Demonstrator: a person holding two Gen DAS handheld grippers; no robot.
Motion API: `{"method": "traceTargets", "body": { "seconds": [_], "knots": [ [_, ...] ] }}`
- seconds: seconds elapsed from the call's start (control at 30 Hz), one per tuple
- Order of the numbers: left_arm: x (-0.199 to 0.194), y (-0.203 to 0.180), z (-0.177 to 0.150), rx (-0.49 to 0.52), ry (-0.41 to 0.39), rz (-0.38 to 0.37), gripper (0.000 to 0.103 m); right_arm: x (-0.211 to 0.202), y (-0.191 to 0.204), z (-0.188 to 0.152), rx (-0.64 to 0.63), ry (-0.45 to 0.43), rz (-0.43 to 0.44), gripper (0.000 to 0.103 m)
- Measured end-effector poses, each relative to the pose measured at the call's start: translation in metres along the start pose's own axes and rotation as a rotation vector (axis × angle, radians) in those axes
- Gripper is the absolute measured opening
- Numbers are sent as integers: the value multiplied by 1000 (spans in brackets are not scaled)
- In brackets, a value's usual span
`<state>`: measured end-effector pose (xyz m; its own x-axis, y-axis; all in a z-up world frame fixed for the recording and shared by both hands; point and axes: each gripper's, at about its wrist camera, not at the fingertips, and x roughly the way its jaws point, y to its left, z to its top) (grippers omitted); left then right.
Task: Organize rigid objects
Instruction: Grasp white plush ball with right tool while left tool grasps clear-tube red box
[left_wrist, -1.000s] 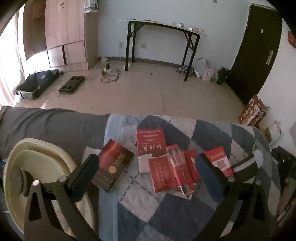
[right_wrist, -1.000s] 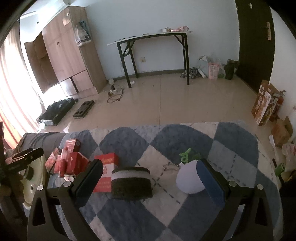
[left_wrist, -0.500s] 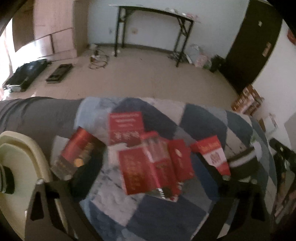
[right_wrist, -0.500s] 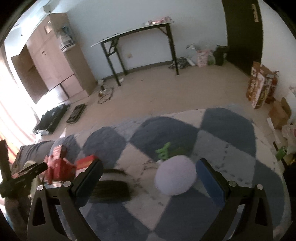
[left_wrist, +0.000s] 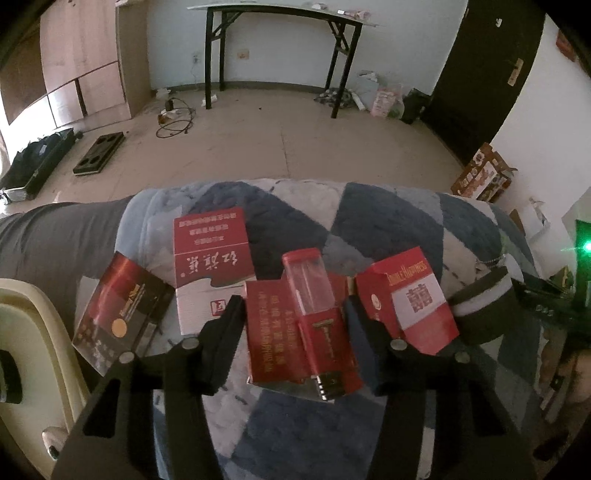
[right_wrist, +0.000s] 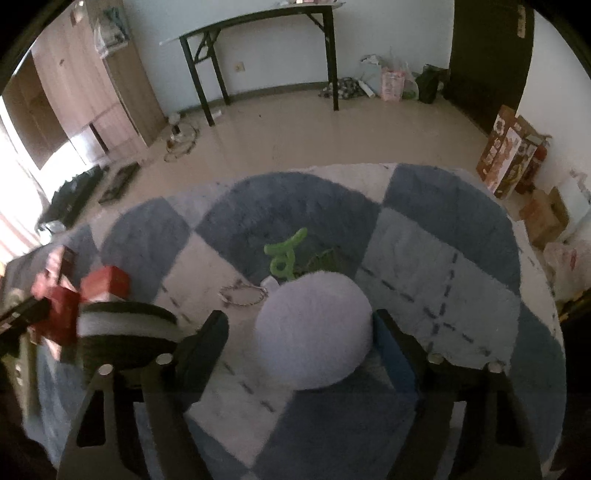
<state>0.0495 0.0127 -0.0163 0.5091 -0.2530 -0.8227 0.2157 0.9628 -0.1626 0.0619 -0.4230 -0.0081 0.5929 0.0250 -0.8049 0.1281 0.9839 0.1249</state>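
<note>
In the left wrist view several red boxes lie on a blue-and-white checked blanket (left_wrist: 295, 424). My left gripper (left_wrist: 295, 328) is open, its jaws on either side of a flat red box (left_wrist: 273, 332) with a clear-topped red razor case (left_wrist: 314, 306) on it. A red-and-white box (left_wrist: 212, 258) lies behind, a dark red box (left_wrist: 122, 314) to the left, a Double Happiness box (left_wrist: 410, 299) to the right. My right gripper (right_wrist: 299, 332) is open around a pale fluffy ball (right_wrist: 314, 332).
A black-and-white roll (left_wrist: 484, 306) lies right of the boxes and also shows in the right wrist view (right_wrist: 122, 332). A green clip (right_wrist: 284, 254) and a bead bracelet (right_wrist: 243, 293) lie behind the ball. A cream tub (left_wrist: 33, 350) stands at the left edge.
My left gripper has moved forward and down over the red box and razor case, its jaws narrower. My right gripper has shifted right and forward from the roll to the fluffy ball.
</note>
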Motion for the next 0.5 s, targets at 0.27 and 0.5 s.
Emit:
{"method": "traceTargets", "body": {
  "seconds": [0.27,0.5],
  "knots": [
    [-15,9,2,-24,-64,-41,54,13,12,-1,-99,-12,-68,44],
    [4,8,-1,16,18,-36,56,13,14,-5,-111,-20,-60,44]
  ]
}}
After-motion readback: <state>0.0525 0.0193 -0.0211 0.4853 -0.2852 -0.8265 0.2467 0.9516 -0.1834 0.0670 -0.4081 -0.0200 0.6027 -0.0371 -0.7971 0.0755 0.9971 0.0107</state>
